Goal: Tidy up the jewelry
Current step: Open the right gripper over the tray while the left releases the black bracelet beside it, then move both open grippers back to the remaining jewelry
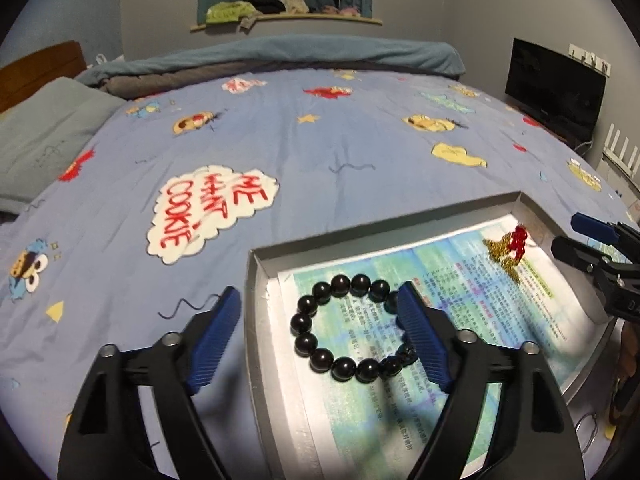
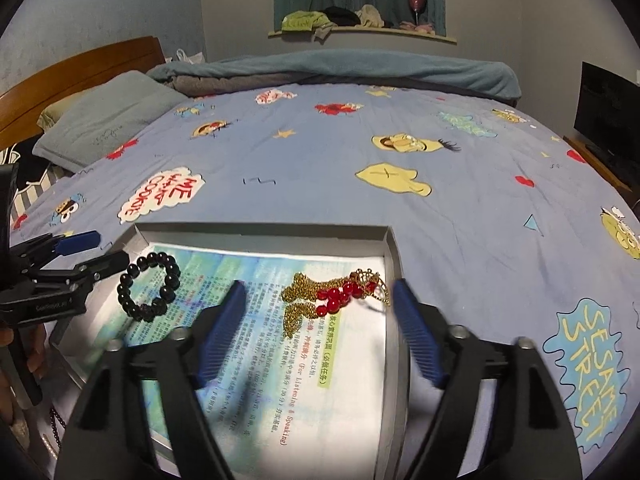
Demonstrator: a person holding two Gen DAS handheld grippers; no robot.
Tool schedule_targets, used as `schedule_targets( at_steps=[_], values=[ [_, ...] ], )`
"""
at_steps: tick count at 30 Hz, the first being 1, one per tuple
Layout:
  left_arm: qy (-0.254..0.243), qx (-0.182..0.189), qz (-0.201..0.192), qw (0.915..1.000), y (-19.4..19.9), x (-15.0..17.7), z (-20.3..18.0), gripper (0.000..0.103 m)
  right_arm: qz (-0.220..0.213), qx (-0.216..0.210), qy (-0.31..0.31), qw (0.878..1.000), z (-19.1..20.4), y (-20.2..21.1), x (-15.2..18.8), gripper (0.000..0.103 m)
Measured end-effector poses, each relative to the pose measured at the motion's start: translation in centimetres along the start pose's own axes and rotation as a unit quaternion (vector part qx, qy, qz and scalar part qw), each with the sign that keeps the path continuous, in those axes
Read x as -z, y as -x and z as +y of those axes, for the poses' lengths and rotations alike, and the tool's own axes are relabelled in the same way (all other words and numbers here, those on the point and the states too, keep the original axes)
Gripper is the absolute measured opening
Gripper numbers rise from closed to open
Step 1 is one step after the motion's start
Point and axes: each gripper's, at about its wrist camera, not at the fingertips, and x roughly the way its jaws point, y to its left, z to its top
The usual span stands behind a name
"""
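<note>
both grippers wide, empty | bracelet (image 1: pixel 352 328) in tray (image 1: pixel 256 308): hard slick beads, likely elastic, pinch across the strand | necklace (image 2: pixel 336 292): limp, snaggy, take it at the red beads

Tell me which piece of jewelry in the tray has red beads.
The gold chain necklace, lying toward the tray's right side, carries the red beads. The bracelet on the left is a ring of plain black beads.

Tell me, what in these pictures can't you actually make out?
- Black bead bracelet: in the left view, its right side is hidden behind a blue tong finger.
- Gold chain with red beads: tangled, so one piece or two is unclear.
- Printed sheet lining the tray: small text blurred.
- Tray's near edge: cut off by both frames.
</note>
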Motion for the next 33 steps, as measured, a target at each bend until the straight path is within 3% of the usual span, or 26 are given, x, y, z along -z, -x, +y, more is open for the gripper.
schedule_targets(
  at_steps=[7,17,23,33],
  values=[
    [-0.004,-0.019,-0.016,0.9997,1.1,-0.3,-0.1,0.088,-0.019,0.003,-0.007,1.0,0.1,1.0,-0.2,0.097],
    [0.002,-0.032,-0.019,0.9993,3.2,-0.2,-0.4,0.09,-0.033,0.022,-0.005,0.999,0.6,2.6,-0.1,0.097],
    [-0.011,-0.045,-0.032,0.9984,8.5,0.5,-0.2,0.092,-0.04,0.028,0.019,0.999,1.0,6.7,0.1,0.097],
    [0.02,-0.049,-0.032,0.9981,16.3,3.3,2.8,0.095,-0.037,0.025,0.02,0.999,0.2,13.2,1.5,0.097]
  ],
)
